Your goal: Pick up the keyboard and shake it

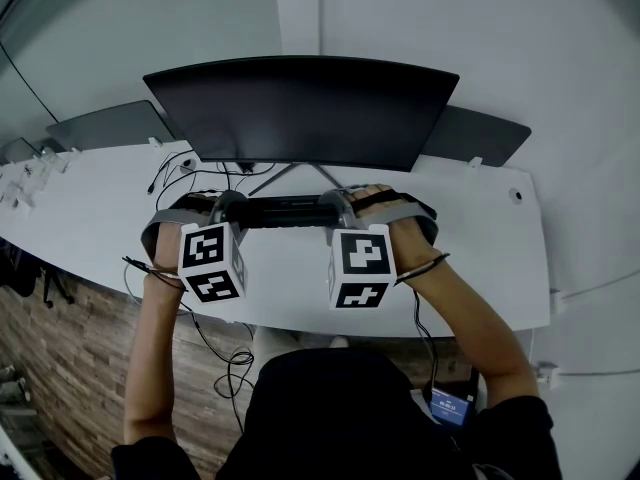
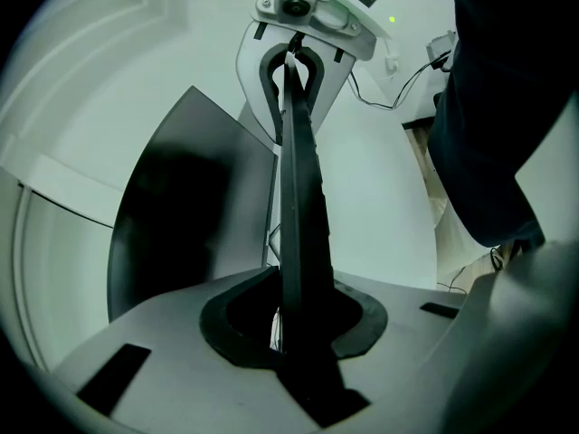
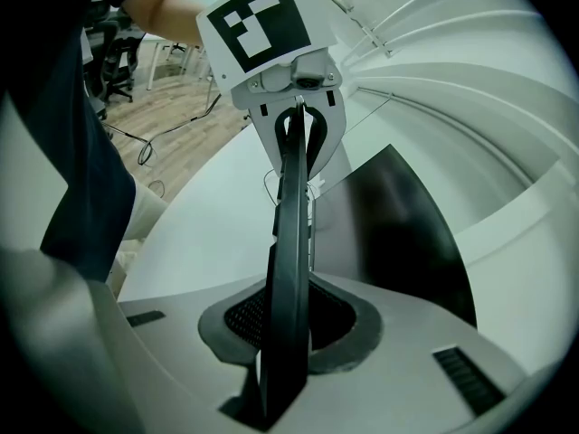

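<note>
A slim black keyboard (image 1: 285,211) lies crosswise between my two grippers, just in front of the monitor stand; I cannot tell whether it rests on the desk or hangs just above it. My left gripper (image 1: 230,209) is shut on its left end, my right gripper (image 1: 337,208) on its right end. In the left gripper view the keyboard (image 2: 298,197) runs edge-on from my left gripper (image 2: 294,319) up to the right gripper (image 2: 294,66). In the right gripper view the keyboard (image 3: 289,233) is clamped in my right gripper (image 3: 288,333) and reaches the left gripper (image 3: 297,120).
A wide curved black monitor (image 1: 300,108) stands close behind the keyboard on a splayed stand (image 1: 292,176). Dark flat panels sit at back left (image 1: 105,125) and back right (image 1: 480,133). Cables (image 1: 195,176) trail over the white desk (image 1: 470,268), whose front edge is near me.
</note>
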